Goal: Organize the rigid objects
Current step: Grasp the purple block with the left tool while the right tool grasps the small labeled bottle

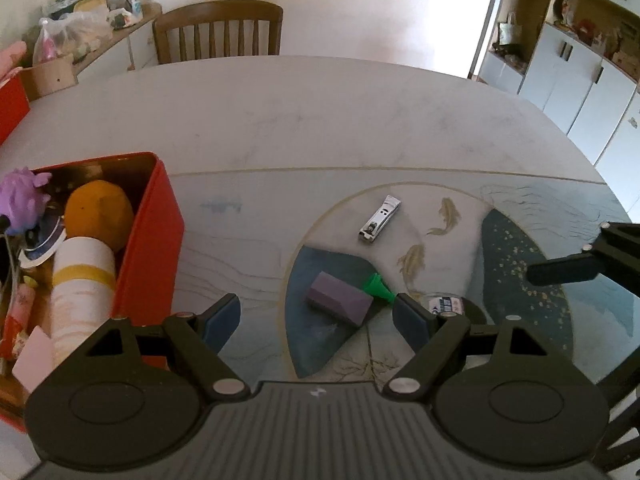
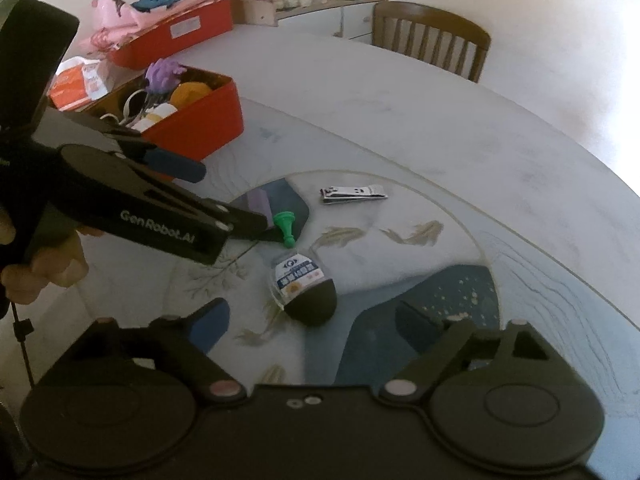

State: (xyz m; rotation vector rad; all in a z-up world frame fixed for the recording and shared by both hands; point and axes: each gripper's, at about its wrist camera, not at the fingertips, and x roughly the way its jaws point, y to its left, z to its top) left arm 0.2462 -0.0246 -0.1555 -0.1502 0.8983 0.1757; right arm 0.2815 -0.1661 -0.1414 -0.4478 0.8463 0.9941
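A purple block (image 1: pixel 339 299) lies on the table just ahead of my open left gripper (image 1: pixel 318 316), between its fingers' line. A green cone-shaped piece (image 1: pixel 378 288) lies beside the block. A metal nail clipper (image 1: pixel 379 219) lies farther out. A small dark egg-shaped packet with a blue-white label (image 2: pixel 306 286) lies just ahead of my open, empty right gripper (image 2: pixel 312 322). The red box (image 1: pixel 154 240) at the left holds an orange ball, a white-yellow cylinder and a purple toy. In the right wrist view the left gripper (image 2: pixel 236 196) is beside the block (image 2: pixel 259 201) and the green piece (image 2: pixel 285 227).
A wooden chair (image 1: pixel 218 30) stands at the table's far edge. A second red box (image 2: pixel 172 36) with pink items and an orange-white carton (image 2: pixel 78 78) sit at the far left. A cluttered shelf is behind. White cabinets (image 1: pixel 580 80) stand at the right.
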